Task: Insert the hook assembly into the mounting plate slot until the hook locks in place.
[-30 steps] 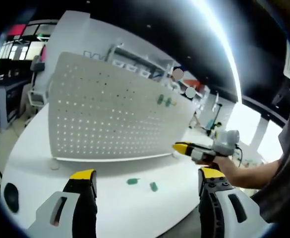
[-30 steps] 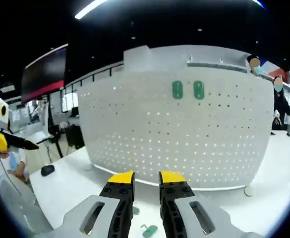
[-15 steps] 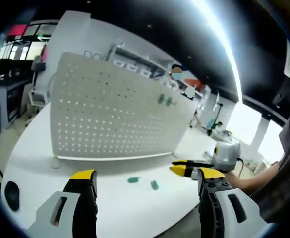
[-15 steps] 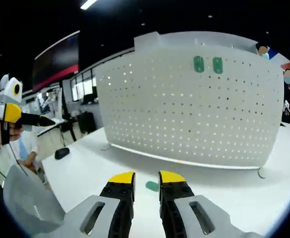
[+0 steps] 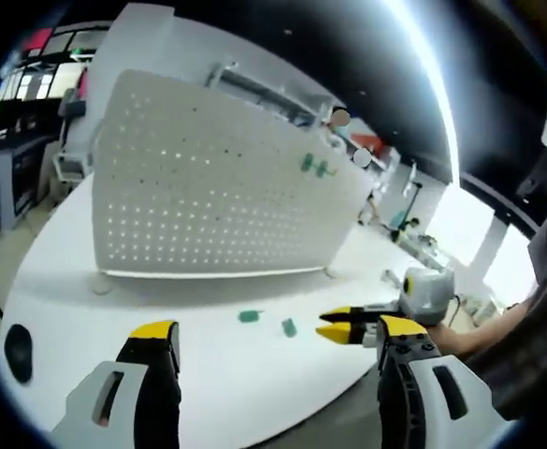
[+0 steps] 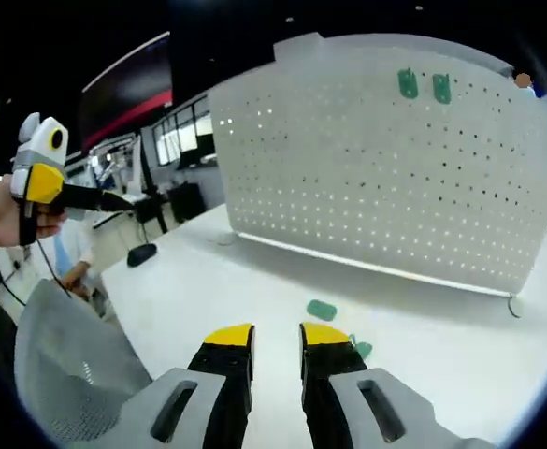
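Note:
A white pegboard [image 5: 208, 187] stands upright on the white table [image 5: 114, 290], with two green hooks [image 5: 313, 166] mounted near its top. Two loose green hook pieces [image 5: 250, 316] [image 5: 289, 327] lie flat in front of it. My left gripper [image 5: 275, 329] hovers above the table's near side, jaws wide apart and empty. My right gripper [image 5: 334, 324] reaches in from the right, just beside the loose pieces. In the right gripper view, my right gripper [image 6: 276, 335] has a narrow gap between its jaws and holds nothing. One loose piece [image 6: 322, 310] lies ahead, and another [image 6: 360, 349] beside the right jaw.
A dark oval object [image 5: 18, 344] lies near the table's left edge. A grey mesh chair back [image 6: 67, 374] stands close by the table's edge. A hand holds my left gripper [image 6: 123, 199] up at the left. Desks and people fill the room behind the pegboard [image 6: 385, 178].
My right gripper has come down from pegboard height to just above the table by the loose green pieces. The left view has shifted slightly. Neither gripper's jaws have changed.

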`<act>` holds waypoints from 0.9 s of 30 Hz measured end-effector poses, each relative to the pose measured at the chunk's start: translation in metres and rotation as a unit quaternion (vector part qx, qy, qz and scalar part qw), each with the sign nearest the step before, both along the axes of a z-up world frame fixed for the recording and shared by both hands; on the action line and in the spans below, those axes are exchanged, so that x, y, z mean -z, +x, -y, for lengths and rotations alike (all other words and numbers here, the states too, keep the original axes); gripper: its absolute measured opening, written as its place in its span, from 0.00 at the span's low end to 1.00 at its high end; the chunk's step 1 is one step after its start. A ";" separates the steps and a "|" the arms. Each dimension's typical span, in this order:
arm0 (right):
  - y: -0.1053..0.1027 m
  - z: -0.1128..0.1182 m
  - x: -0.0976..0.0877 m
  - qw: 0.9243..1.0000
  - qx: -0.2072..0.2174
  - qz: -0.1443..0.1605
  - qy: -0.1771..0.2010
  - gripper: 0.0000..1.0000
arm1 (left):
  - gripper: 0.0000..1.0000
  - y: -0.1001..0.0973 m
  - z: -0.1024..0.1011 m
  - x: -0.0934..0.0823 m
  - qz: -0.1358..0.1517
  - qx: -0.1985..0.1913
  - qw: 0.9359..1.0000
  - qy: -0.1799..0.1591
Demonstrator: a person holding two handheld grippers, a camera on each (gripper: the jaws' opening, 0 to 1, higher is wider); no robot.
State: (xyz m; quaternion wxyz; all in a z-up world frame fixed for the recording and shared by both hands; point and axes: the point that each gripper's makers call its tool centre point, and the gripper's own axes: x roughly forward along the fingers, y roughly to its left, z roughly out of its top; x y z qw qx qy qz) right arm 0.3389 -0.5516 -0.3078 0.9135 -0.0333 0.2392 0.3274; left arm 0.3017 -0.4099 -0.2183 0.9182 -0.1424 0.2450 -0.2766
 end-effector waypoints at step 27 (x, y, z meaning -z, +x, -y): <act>0.038 -0.029 0.050 0.997 0.002 -0.079 0.009 0.17 | 0.88 -0.009 0.000 0.040 -0.066 0.018 0.997 0.035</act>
